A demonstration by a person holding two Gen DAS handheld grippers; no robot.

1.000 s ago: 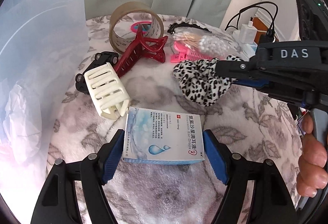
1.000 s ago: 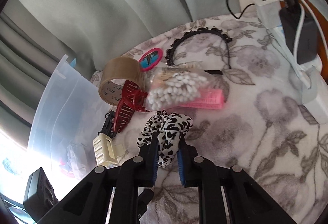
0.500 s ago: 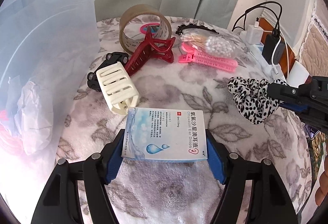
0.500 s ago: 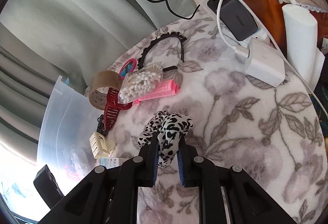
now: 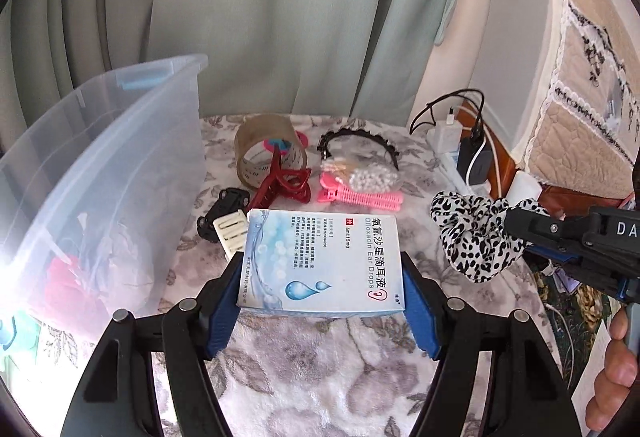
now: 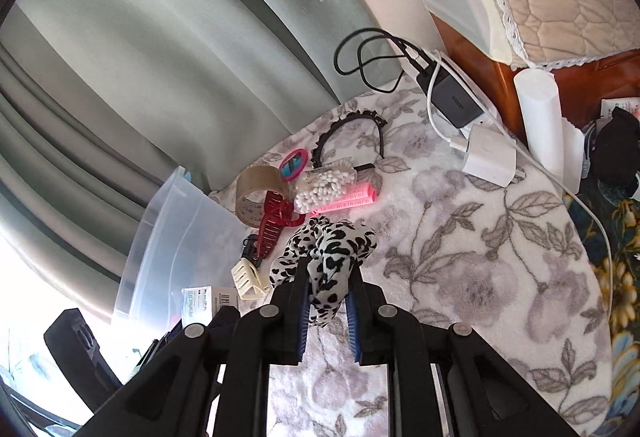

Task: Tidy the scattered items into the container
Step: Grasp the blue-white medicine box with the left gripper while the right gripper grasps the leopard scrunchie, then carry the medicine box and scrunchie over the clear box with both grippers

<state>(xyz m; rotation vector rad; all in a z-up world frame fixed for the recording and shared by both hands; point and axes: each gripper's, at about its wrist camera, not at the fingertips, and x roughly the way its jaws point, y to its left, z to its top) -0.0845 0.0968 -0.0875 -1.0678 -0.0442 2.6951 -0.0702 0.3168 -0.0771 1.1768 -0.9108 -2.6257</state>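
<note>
Left hand-held gripper (image 5: 320, 289) clamped on ear drops box (image 5: 322, 261), right hand-held gripper (image 6: 327, 301) clamped on leopard scrunchie (image 6: 324, 249); both lifted right of clear storage bin (image 5: 100, 173). You carry over rim, release low inside.

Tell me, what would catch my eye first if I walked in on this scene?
Probably the two black clamps, each carrying something: the left gripper holds a pale blue ear drops box, and the right gripper pinches a black-and-white spotted scrunchie. Next, the big clear plastic bin at the left of the flowered blanket, and the little heap behind the box: a tape roll, a red hair claw and pink clips.
</note>
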